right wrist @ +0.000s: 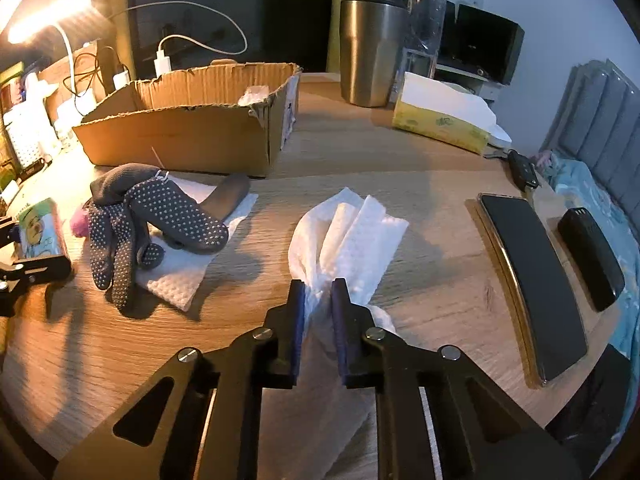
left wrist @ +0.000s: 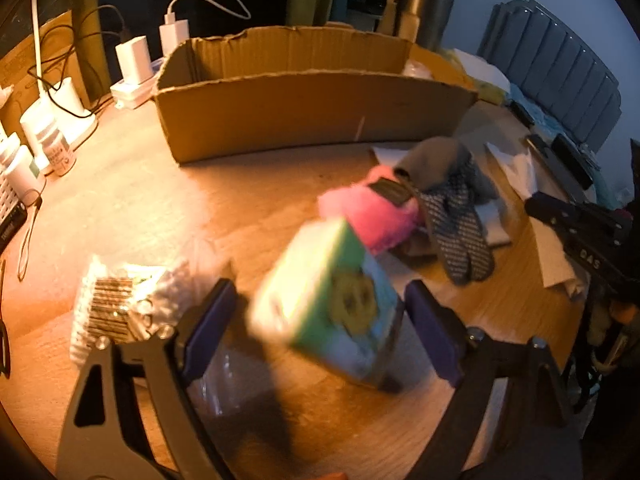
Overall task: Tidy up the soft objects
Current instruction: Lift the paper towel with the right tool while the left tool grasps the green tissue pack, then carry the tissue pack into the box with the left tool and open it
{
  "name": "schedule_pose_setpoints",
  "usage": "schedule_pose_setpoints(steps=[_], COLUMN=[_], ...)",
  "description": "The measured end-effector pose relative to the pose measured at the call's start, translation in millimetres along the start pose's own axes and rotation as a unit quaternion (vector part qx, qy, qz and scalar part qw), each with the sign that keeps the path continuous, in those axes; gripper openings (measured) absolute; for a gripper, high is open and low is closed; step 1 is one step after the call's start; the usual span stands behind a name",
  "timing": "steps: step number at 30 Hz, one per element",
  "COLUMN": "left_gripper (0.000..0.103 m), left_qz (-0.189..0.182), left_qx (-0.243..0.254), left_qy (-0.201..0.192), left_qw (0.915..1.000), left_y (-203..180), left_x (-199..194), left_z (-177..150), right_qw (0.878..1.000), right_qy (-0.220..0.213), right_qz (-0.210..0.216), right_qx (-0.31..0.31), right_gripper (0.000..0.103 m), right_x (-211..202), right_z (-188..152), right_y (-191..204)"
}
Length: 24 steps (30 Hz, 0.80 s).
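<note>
White paper in my right tongs (right wrist: 317,286): pressed together on a crumpled paper towel (right wrist: 348,232), which fans out ahead of the tips above the tabletop (right wrist: 420,184).
Left tongs (left wrist: 320,320): spread wide, with a small tissue pack (left wrist: 332,308) between the pads; the view is blurred, so I cannot tell whether either pad touches it.
Just left of my left tongs: a clear bag of cotton swabs (left wrist: 120,304) lying flat on the wood.
Ahead and right of my left tongs: a pink fluffy thing (left wrist: 372,216) touching the dotted grey gloves (right wrist: 156,224), which rest on another paper towel sheet (right wrist: 176,276).
Farther ahead: the cardboard box (right wrist: 180,136), open on top, beyond the gloves and well apart from both tongs.
Done so far: something white already sits in the box's far corner, I judge one item sorted.
Left to do: towel, tissue pack, gloves, pink thing and swabs all remain outside the box, so most of the work is ahead.
Right of my right tongs: a phone (right wrist: 536,280) and a dark remote-like object (right wrist: 590,256), not mine to move.
</note>
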State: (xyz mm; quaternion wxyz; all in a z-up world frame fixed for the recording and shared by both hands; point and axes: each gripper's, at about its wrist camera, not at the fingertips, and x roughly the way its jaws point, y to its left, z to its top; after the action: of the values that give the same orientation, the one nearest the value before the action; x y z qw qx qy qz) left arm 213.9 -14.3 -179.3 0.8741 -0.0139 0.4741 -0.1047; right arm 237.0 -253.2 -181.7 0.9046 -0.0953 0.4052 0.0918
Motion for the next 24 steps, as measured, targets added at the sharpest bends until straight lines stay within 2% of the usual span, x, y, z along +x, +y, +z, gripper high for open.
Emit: schedule_pose_setpoints(steps=[3,5,6,7,8,17,24], left_gripper=[0.087,0.086,0.083,0.071,0.068,0.068,0.068], left_qz=[-0.001,-0.017,-0.021,-0.021,-0.019,-0.020,-0.029], left_qx=[-0.003,-0.003,-0.004,-0.002,0.002,0.024,0.020], left_qy=[0.000,-0.002,-0.004,-0.006,-0.008,-0.011,-0.048], left_qw=[1.0000,0.9999,0.9998,0.9998,0.9998,0.9995,0.9982], left_y=[1.2,0.4,0.2,-0.2,-1.7,-6.5,-5.1], left_x=[1.0,0.4,-0.3,-0.8,-1.9,-11.7,-39.6], left_z=[1.8,1.8,1.5,1.2,0.5,-7.5,0.4], right_qw=[1.000,1.000,1.000,1.000,1.000,0.999,0.997], right_qy=[0.001,-0.001,-0.003,-0.005,-0.008,-0.038,-0.065], right_qz=[0.011,0.015,0.015,0.016,0.017,0.028,0.036], right_qx=[0.008,0.009,0.009,0.009,0.009,0.006,-0.001], right_gripper=[0.010,0.010,0.010,0.010,0.010,0.010,0.010], right_x=[-1.8,-4.6,-6.4,-7.6,-9.8,-29.6,-48.1], right_z=[0.9,1.3,2.1,2.7,3.7,15.8,28.7], right_y=[-2.0,-1.9,-2.0,-1.8,-1.8,4.3,11.1])
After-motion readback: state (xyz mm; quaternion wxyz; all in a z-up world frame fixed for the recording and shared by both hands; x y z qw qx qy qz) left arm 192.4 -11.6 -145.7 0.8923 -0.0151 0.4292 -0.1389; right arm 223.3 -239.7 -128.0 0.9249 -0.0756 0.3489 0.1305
